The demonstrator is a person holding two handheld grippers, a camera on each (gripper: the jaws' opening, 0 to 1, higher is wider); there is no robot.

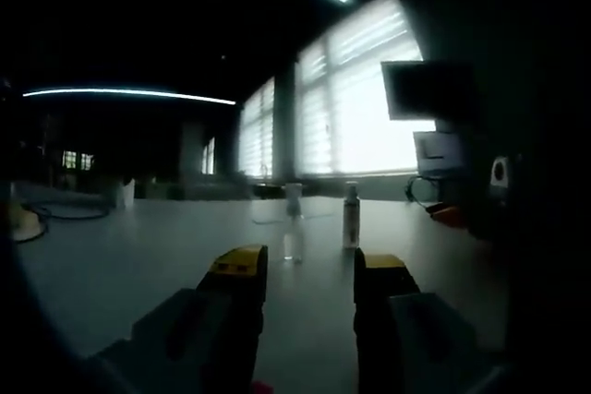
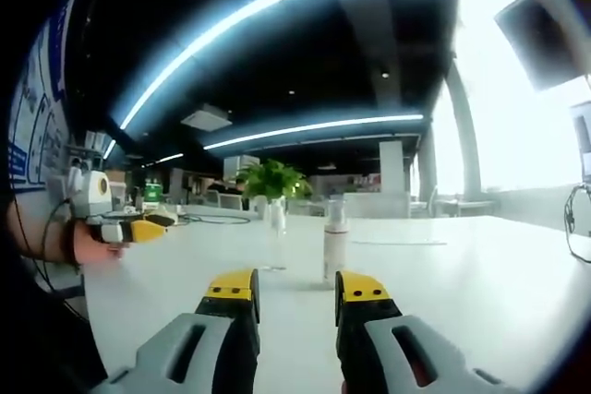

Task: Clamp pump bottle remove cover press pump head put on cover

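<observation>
Pump bottle first: the slim white pump bottle with its clear cover point(image 2: 334, 239) stands upright on the tabletop ahead of your right claw point(image 2: 295, 288), a little right of its centre line, and a taller, see-through bottle point(image 2: 276, 232) stands just beside it on the left. Your right claw is open and holds nothing, its yellow-tipped grey jaws parted with the white bottle well beyond the tips. Your left claw point(image 1: 309, 269) is likewise open and empty; in the left gripper view the same pair stands farther off, the white bottle point(image 1: 351, 216) to the right and the clear one point(image 1: 294, 220) to the left. The left gripper point(image 2: 138, 228), held by your hand point(image 2: 92, 244), also appears at the left edge of the right gripper view. I judge nothing clamped yet. Both bottles are narrow and tall, so a jaw brushing one on the approach could topple it, and being so close together, you could catch the wrong one. The white tabletop point(image 2: 462, 283) is smooth, glossy and likely slippery, and the cover looks like thin hard plastic that may slip between the jaws.
</observation>
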